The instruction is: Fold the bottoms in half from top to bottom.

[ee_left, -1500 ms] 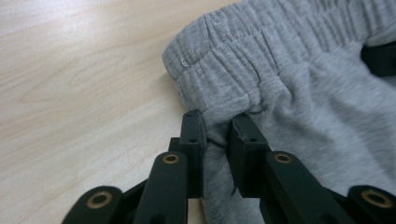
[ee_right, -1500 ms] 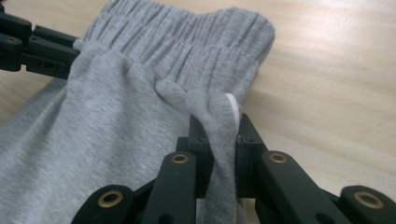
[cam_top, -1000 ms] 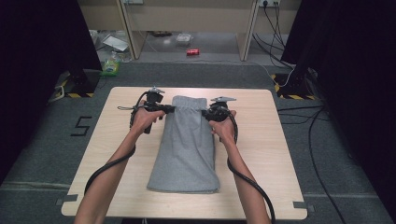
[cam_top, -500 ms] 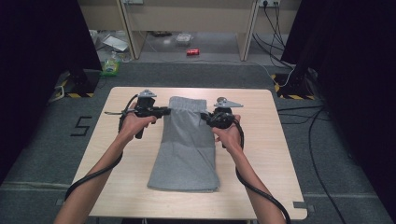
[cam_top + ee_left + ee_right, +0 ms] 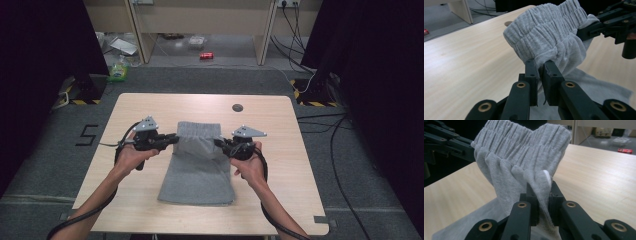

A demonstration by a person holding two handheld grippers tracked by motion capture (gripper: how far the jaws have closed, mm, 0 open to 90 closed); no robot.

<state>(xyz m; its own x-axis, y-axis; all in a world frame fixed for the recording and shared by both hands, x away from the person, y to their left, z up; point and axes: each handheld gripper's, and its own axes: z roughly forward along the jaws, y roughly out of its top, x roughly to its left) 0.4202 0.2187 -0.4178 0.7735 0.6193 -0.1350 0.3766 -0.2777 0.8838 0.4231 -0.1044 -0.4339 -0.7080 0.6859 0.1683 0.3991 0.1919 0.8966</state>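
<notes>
The grey shorts (image 5: 199,167) lie mid-table (image 5: 150,107), their gathered waistband lifted off the wood, the left hand-held gripper (image 5: 172,138) pinching its left corner and the right hand-held gripper (image 5: 219,143) pinching its right corner, while the legs rest flat toward the person.

Grey shorts (image 5: 199,162): soft knit jersey cloth, matt, fine heathered weave; waistband (image 5: 544,27) gathered in elastic ribs, puckered.
Table (image 5: 150,107): pale wood-grain top, smooth, low satin sheen.
Left gripper (image 5: 541,75), right gripper (image 5: 543,195): black hard plastic jaws, matt, slightly grainy; brass-coloured metal rivets, shiny. Grey three-cornered plates on top: flat, dull.
Floor (image 5: 60,150): dark grey carpet, rough, matt.
Can (image 5: 206,55) on floor: red, glossy.
</notes>
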